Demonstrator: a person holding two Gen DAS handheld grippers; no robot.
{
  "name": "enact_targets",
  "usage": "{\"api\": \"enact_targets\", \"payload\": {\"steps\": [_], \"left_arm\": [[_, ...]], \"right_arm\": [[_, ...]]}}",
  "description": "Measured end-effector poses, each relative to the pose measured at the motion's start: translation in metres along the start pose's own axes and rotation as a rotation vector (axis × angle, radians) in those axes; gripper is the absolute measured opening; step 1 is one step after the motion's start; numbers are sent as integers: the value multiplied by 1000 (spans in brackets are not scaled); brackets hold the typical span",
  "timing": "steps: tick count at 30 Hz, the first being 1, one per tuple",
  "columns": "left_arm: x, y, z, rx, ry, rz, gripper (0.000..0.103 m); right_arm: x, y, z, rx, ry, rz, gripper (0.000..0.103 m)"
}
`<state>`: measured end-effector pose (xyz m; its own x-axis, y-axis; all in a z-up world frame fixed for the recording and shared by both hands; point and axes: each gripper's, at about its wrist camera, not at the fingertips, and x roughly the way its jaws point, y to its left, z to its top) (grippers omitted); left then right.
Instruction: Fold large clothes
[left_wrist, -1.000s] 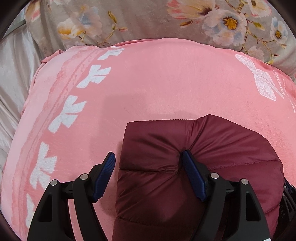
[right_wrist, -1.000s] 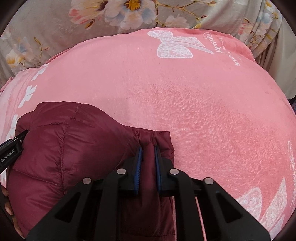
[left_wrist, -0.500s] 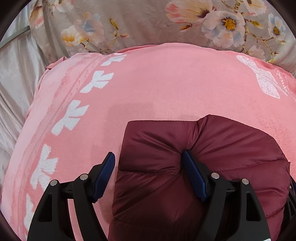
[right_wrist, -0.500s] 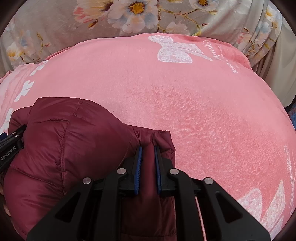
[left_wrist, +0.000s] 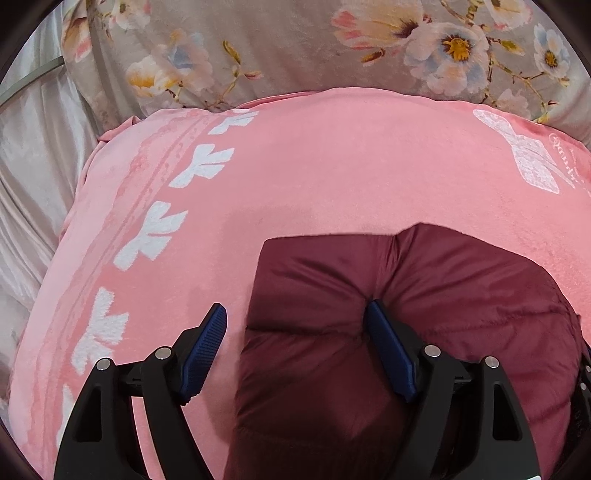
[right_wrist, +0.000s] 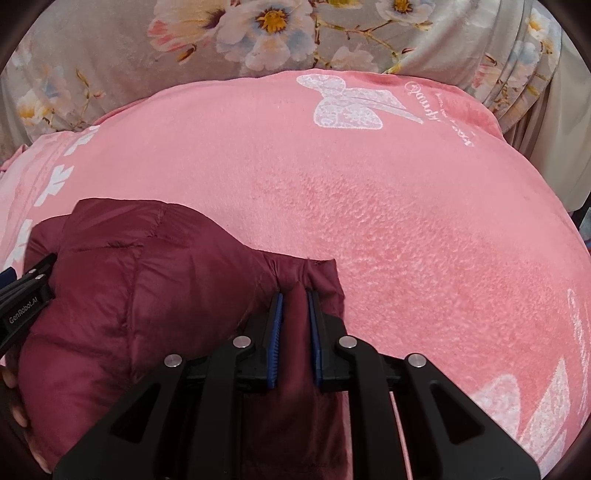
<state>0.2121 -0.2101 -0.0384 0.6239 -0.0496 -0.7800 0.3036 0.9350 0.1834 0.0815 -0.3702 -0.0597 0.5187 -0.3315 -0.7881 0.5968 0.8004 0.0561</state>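
The maroon puffer jacket (left_wrist: 388, 332) is being kept bundled on a pink plush blanket (left_wrist: 295, 184), near its front edge and toward the side with the row of white leaf prints (left_wrist: 147, 236). At far left, pale satin fabric (left_wrist: 33, 177) is being shown beside the blanket. Behind, a grey floral cover (left_wrist: 295, 44) is lying along the blanket's far edge. The left gripper (left_wrist: 295, 321) is being held wide over the jacket's left corner, and its jaws are opening: the right pad is being pressed into a crease of the padding, while the left pad is standing clear above the blanket, apart from the jacket's edge, so no squeeze is being made. In the right wrist view, the jacket (right_wrist: 140, 295) is being seen at lower left, with the other tool's black body at its left margin. The right gripper (right_wrist: 294, 317) is being kept narrow, its jaws opening slightly, with a ridge of maroon fabric still being pinched between the blue pads. A white bow print (right_wrist: 347, 103) is lying further back on the blanket (right_wrist: 406, 221).
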Motion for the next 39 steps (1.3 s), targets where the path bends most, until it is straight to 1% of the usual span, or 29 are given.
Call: {"api": "enact_targets", "payload": {"steps": [2,3,5,7,9,11,12,13,16,18,20,29,33,36,37,38,39], "left_arm": [[-16,9,-5,-7,1,-2,77],[-24,13,-9,-6,5,-14,77],[-38,19,-17,5,7,-23,77],[-55,25,-32,20,7,-31,77],[-66,30,-47,31,32,-65,77],[-73,37,-67,23,78,-130,76],[-75,41,-78,17,100,-148,76],[-77,43,-85,13,109,-150,76],[-79,48,-106,11,130,-143,77],[-82,47,-113,19,126,-133,77],[-85,44,-120,44,109,-106,77],[-83,33,-134,57,56,-39,78],[-79,32,-137,45,49,-43,78],[-77,35,-137,36,48,-63,78],[-78,37,-136,36,52,-74,78],[-79,40,-135,34,63,-98,78],[-81,46,-134,28,78,-132,77]], "right_arm": [[-18,-9,-3,15,-7,43,21],[-31,-14,-9,13,-8,70,21],[-50,-22,-19,1,-6,92,24],[-68,-30,-35,-7,3,124,25],[-78,-35,-50,-17,21,141,25],[-86,-39,-69,-44,41,132,25],[-86,-40,-76,-56,57,127,25],[-85,-40,-86,-63,78,130,25],[-78,-39,-105,-69,116,137,25],[-76,-38,-111,-73,115,131,25],[-73,-35,-114,-74,112,126,25],[-69,-34,-123,-64,76,123,26],[-69,-35,-126,-54,64,125,27],[-70,-36,-127,-54,58,106,35],[-71,-38,-127,-52,61,105,40],[-72,-41,-126,-47,67,101,47],[-74,-46,-125,-37,76,97,50]]}}
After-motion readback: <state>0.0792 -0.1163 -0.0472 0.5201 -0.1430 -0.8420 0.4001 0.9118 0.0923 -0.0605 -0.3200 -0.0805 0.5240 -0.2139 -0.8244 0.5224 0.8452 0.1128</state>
